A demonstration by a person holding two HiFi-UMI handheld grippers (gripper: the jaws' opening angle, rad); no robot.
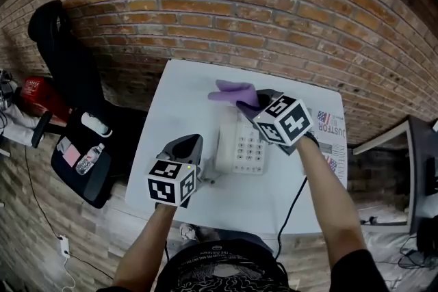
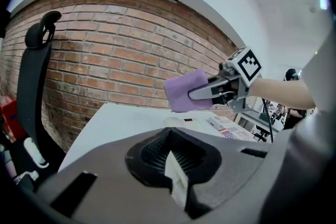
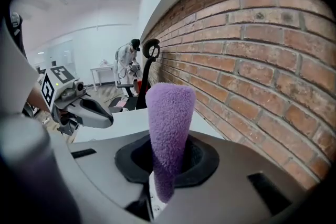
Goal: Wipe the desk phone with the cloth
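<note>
Gripping a fuzzy purple cloth (image 1: 231, 91) by one end, the right gripper (image 1: 252, 104) hovers over the far end of the cream push-button desk phone (image 1: 241, 141), which sits near the middle of the white rectangular table (image 1: 179, 96). Its jaws are clamped on the fabric, and the free part sticks out past them as a loose roll toward the brick wall (image 1: 205, 17). The cloth looks clear of the phone, so wiping seems not yet under way. The left gripper (image 1: 194, 143) sits just beside the phone's handset side with its jaws drawn together on nothing; whether it touches the phone I cannot tell. The main risk, as I judge it, is that the phone is light and the tabletop smooth. If the left gripper is not bracing it, a firm stroke could push it sideways toward the printed paper (image 1: 331, 125) at the table's right edge. A stroke along the left side could also lift the handset out of its cradle. Because only one end of the cloth is pinched, the floppy part may fold back under pressure, so that hard jaw tips scrape the keys instead of fabric, or the cloth may slip free.
</note>
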